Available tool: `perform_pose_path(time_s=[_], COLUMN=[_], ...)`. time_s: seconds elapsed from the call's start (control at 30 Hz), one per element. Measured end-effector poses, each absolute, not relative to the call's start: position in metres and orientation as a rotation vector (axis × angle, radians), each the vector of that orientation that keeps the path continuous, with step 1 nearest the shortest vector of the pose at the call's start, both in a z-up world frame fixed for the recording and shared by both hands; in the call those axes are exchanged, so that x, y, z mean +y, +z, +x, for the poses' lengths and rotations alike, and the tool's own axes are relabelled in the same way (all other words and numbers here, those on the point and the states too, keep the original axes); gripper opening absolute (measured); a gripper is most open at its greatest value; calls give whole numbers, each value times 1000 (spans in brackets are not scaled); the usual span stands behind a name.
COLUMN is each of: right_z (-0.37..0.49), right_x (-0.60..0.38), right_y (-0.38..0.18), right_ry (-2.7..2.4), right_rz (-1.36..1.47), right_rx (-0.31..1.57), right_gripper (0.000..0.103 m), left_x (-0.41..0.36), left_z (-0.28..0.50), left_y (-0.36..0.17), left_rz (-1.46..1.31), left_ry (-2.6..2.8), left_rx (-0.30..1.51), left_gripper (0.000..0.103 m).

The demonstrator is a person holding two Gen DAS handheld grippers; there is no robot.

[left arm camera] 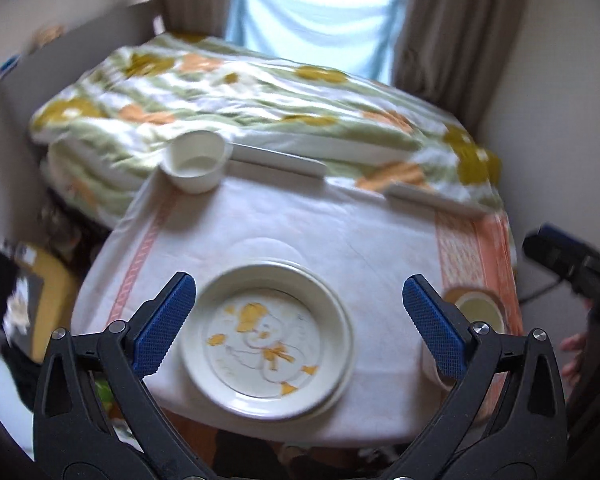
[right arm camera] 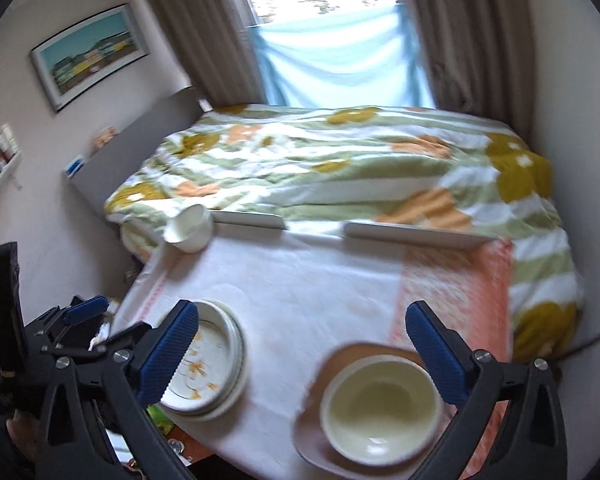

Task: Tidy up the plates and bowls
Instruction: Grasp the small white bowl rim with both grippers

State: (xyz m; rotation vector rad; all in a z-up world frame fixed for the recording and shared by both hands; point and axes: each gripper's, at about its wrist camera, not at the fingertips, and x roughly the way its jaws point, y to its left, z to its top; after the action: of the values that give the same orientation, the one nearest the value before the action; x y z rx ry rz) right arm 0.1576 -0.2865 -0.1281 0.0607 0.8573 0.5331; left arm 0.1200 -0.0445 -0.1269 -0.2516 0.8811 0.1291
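1. Left wrist view: the left gripper [left arm camera: 299,294] hangs released over the table, its blue pads [left arm camera: 164,322] spread wide with nothing between them.
2. Below that gap, at lower centre of the frame, sits a stack of white plates [left arm camera: 268,340]; the top one carries a yellow and orange cartoon print. The stack lies near the front edge of the white tablecloth [left arm camera: 340,232].
3. At the lower right of the same frame, partly hidden behind the right-hand pad, a cream bowl [left arm camera: 482,310] rests on a brownish plate; only part of it shows.
4. A small white cup [left arm camera: 196,166] stands at the far left corner of the table, upper left of centre, just beside a flat white tray [left arm camera: 278,158] along the far edge.
5. Right wrist view: the right gripper [right arm camera: 301,338] is also released, jaws wide apart and empty.
6. The cream bowl [right arm camera: 382,404] sits at lower centre-right, nested on a pinkish-brown plate [right arm camera: 312,452] whose rim shows around its left side. It touches neither pad.
7. The plate stack [right arm camera: 208,364] lies at lower left, partly behind the left-hand pad, well apart from the bowl.
8. The other gripper [right arm camera: 86,308] and a hand show at the far left edge.
9. Behind the table lies a bed with a flowered quilt [right arm camera: 340,168].
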Motion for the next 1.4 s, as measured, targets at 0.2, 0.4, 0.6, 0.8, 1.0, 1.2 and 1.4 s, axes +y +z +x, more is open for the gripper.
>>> perform_pose_path(time_s=[0.2, 0.4, 0.6, 0.8, 1.0, 1.2, 1.4], right_z=[206, 280, 335, 374, 387, 393, 398], right_x=[-192, -98, -34, 8, 33, 41, 44], right_y=[-131, -154, -205, -246, -268, -282, -289], right_ry=[645, 681, 651, 660, 685, 693, 673], right_rz=[-72, -64, -75, -62, -64, -32, -49], right_rx=[951, 1066, 1199, 1279, 1308, 1313, 1295], right_gripper=[103, 103, 99, 54, 34, 28, 14], left_x=[72, 138, 175, 194, 209, 211, 213], left_z=[141, 188, 251, 295, 313, 321, 323], left_y=[-150, -191, -251, -292, -307, -309, -312], left_rz=[-568, -729, -825, -855, -848, -806, -769], left_ry=[237, 239, 186, 161, 167, 158, 178], left_rx=[893, 925, 1022, 1072, 1079, 1084, 1079], left_gripper=[103, 95, 64, 50, 49, 37, 21])
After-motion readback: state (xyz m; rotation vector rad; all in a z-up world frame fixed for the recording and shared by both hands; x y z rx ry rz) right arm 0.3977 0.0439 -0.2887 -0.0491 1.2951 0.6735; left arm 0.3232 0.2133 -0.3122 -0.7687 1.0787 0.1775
